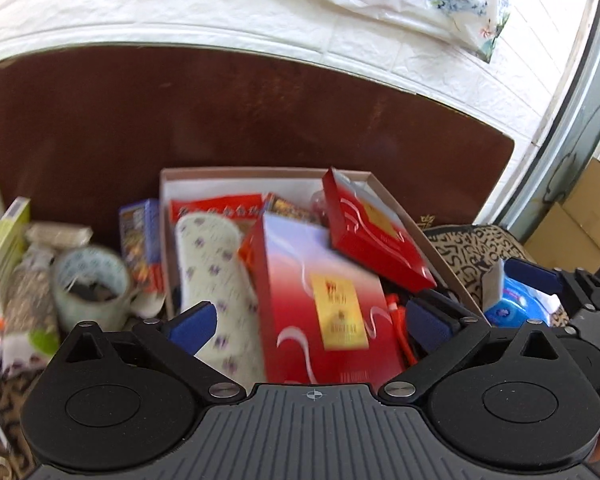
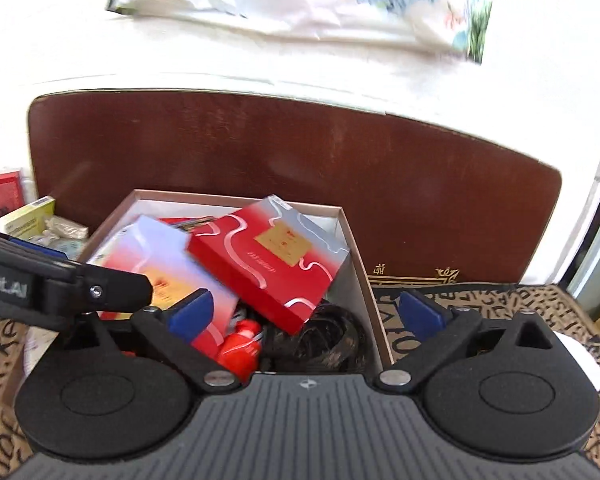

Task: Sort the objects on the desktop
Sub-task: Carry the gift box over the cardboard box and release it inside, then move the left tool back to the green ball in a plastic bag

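Overflowing cardboard box (red cartons)

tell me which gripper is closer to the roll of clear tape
Left. The left gripper hovers over the box just right of the tape roll; the right gripper sits further right, beyond the left one.

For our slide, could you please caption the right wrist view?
Open right tongs over a box holding two red cartons.
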`<action>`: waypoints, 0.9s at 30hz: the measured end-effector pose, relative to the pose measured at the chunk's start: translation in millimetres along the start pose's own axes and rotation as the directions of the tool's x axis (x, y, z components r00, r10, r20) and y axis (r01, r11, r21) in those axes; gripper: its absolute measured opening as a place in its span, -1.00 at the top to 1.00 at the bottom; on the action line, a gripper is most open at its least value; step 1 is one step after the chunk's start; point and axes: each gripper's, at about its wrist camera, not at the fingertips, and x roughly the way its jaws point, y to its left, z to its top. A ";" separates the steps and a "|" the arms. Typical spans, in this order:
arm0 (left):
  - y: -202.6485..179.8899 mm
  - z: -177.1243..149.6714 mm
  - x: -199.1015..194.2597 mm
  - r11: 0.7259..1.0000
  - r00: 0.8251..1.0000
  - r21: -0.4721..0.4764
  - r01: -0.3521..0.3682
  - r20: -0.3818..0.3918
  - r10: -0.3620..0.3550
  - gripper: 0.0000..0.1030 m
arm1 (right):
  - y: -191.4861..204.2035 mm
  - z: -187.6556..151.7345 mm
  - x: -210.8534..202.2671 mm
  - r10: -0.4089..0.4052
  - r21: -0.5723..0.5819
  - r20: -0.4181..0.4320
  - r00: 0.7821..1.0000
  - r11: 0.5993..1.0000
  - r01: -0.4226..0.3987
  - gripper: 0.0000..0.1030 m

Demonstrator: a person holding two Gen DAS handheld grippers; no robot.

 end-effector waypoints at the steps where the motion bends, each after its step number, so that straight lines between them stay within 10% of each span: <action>1: -0.3 -4.4 -7.3 1.000 1.000 0.001 -0.010 -0.002 0.010 -1.00 | 3.7 -1.2 -6.3 -0.003 -0.009 0.002 1.000 1.000 0.003 -0.96; 27: 56.4 -136.8 -163.8 0.993 0.990 0.026 -0.116 0.080 0.114 -1.00 | 141.1 -69.3 -136.5 0.058 0.019 0.005 0.998 0.998 -0.059 -0.98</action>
